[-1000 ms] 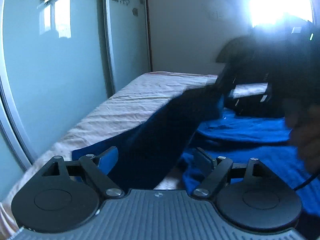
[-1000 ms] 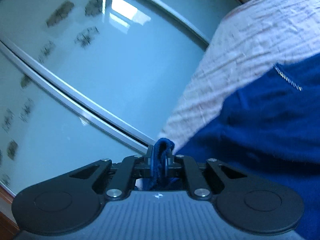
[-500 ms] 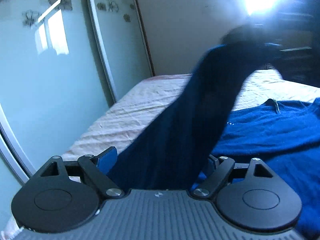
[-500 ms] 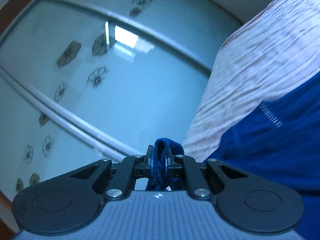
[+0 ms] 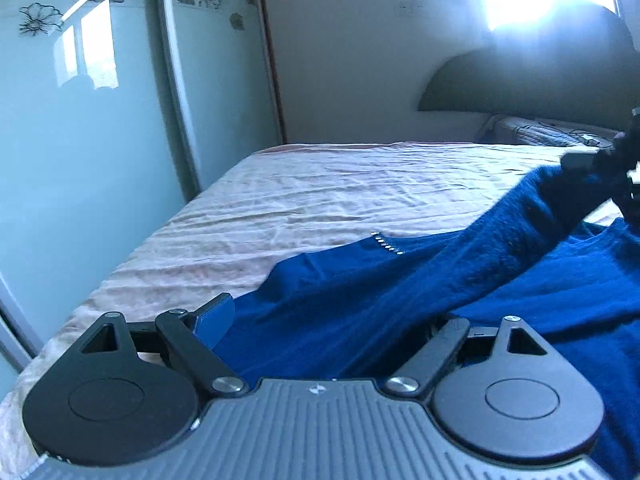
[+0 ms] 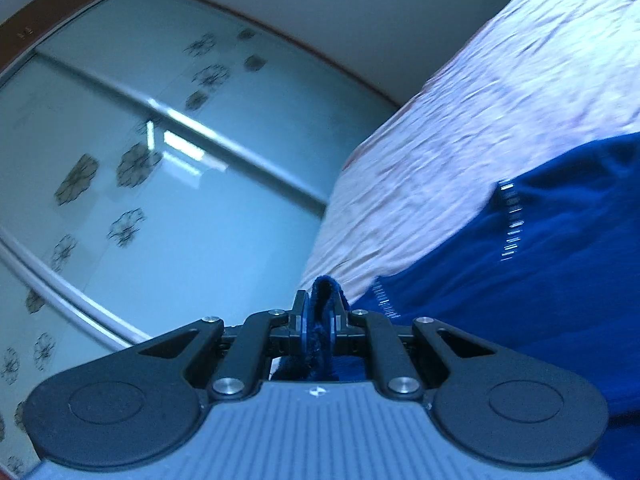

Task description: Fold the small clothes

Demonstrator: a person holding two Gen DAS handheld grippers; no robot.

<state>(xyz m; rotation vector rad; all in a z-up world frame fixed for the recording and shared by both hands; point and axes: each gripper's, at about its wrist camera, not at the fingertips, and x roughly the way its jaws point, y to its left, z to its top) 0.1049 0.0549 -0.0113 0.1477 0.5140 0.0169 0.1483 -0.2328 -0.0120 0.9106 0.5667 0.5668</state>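
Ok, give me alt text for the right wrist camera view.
The right gripper is shut on a bunched fold of the blue garment, which trails across a wrinkled pale bedsheet. Frosted wardrobe doors with flower prints fill the left.

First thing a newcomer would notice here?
The blue sweater, spread across the bed with one sleeve pulled up toward the right. The right gripper is shut on a fold of it; the left gripper is open over the fabric.
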